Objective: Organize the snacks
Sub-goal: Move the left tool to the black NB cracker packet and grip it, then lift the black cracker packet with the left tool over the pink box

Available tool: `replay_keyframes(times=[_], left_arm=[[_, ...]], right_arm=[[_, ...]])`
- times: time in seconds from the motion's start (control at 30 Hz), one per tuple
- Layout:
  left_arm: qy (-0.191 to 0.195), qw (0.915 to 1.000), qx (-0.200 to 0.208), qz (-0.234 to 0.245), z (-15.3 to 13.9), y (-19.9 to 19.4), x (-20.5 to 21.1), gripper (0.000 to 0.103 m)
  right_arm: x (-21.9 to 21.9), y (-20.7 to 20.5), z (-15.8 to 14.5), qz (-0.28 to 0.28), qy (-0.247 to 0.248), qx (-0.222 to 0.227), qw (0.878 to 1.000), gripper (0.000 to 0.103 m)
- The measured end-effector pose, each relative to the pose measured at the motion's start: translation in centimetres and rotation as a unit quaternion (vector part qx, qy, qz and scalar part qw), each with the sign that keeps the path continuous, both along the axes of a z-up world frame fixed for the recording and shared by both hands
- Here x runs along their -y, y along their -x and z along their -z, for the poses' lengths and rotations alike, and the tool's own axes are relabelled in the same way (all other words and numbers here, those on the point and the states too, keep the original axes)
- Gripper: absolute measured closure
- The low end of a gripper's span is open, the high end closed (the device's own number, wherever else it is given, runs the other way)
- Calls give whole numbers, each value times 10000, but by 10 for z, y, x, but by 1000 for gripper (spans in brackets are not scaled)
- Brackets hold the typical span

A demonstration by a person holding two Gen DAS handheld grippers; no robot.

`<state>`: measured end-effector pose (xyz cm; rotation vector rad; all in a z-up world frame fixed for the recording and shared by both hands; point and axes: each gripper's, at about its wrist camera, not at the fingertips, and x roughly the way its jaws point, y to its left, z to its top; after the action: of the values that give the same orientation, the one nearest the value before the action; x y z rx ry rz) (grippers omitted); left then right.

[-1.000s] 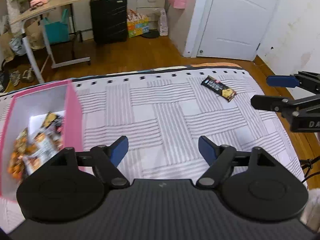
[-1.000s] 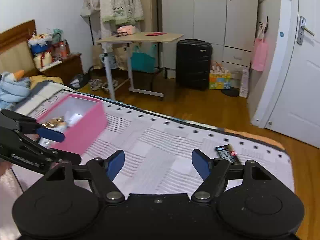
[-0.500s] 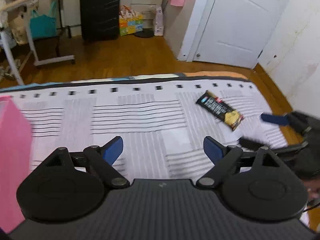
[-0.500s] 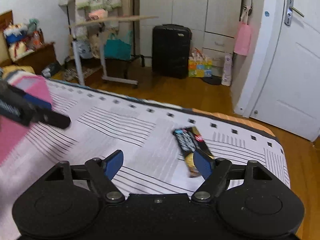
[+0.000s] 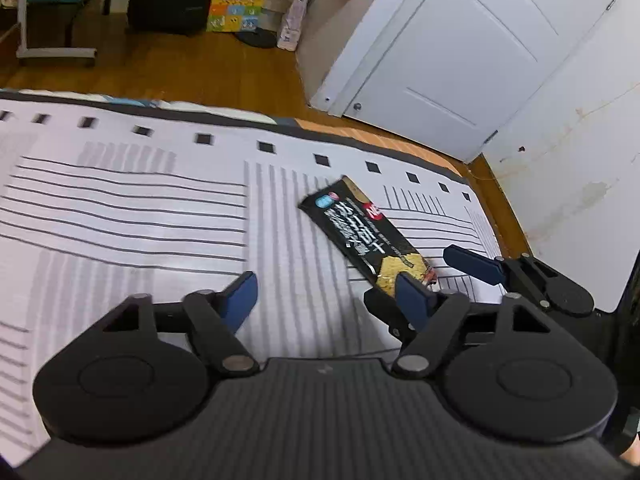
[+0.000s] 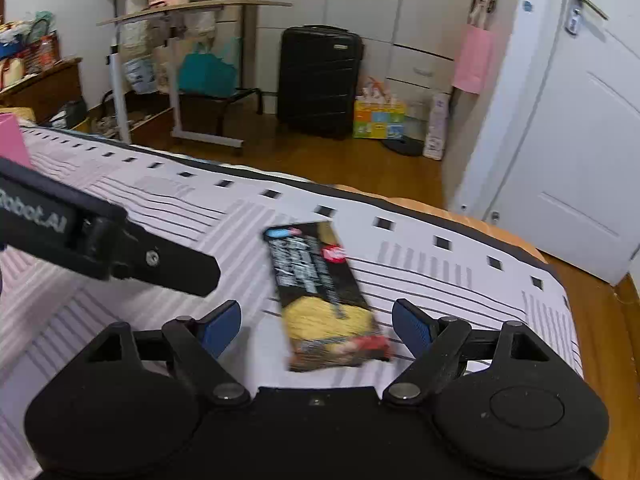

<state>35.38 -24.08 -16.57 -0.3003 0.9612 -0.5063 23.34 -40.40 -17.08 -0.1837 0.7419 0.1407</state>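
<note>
Black wrapper with a yellow cracker picture on it, that's the snack bar and it's lying flat on the striped bedspread close to the foot-end corner by the door. Big change from a second ago: back then both tongs were up over the middle of the bed with the pink box full of snacks right under the left one, and the bar was way off at about 1 o'clock. Now both have swung over and dropped down onto the bar, and the box is just a sliver at 9 o'clock in the right view. Right gripper has the bar's near end sitting between its blue pads, jaws wide and opening a touch more, nothing pinched yet, there's bedspread showing on both sides. Left gripper is coming in from the side, jaws about half open and closing, holding nothing; the bar is off at its 1 o'clock, near the right pad but outside the gap. So I'd say the right one is set up for the pickup, and once it squeezes, the bar goes over to the pink box with the others.
</note>
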Motion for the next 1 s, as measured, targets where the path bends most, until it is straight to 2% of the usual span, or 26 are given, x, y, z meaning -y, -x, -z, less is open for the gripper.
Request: replay_keyframes(times=[0.1, 0.23, 0.27, 0.3, 0.37, 0.43, 0.5, 0.6, 0.8, 0.83, 0.9, 0.93, 1.0], left_arm=[[150, 9999, -72, 41, 11, -7, 13, 44], [341, 9993, -111, 122, 20, -13, 25, 50], [366, 9992, -113, 143, 20, -14, 28, 54], [372, 9991, -123, 160, 21, -14, 30, 67], [321, 9990, -236, 223, 22, -15, 31, 80], [277, 9992, -180, 234, 19, -13, 26, 80], [307, 9989, -173, 293, 21, -12, 21, 82], [402, 9983, -292, 302, 27, -15, 18, 82], [462, 9972, -359, 475, 30, -22, 20, 82], [454, 9964, -375, 605, 30, -21, 22, 82], [259, 9964, -258, 768, 25, -16, 28, 82], [114, 9966, -150, 796, 22, -12, 30, 83], [11, 9966, -41, 823, 19, -8, 32, 82]], right_arm=[[14, -1, 12, 176, -395, -187, 9989, 16], [15, 5, 19, 179, -453, 54, 9988, 15], [13, 6, 18, 137, -493, 5, 9987, 14], [10, 9, 17, -12, -538, -99, 9985, 14], [1, 18, 10, -589, -633, -407, 9954, 18], [-8, 31, 4, -971, -619, -569, 9917, 19], [-20, 37, 5, -1054, -323, -560, 9923, 19], [-28, 32, 8, -791, -136, -458, 9957, 15], [-21, 21, 15, 52, -508, -56, 9987, 14], [-24, 22, 15, 82, -467, 24, 9989, 21], [-31, 24, 14, 94, -261, 112, 9996, 27], [-30, 24, 13, 121, -258, 113, 9995, 33], [-26, 25, 11, 188, -428, 73, 9989, 36]])
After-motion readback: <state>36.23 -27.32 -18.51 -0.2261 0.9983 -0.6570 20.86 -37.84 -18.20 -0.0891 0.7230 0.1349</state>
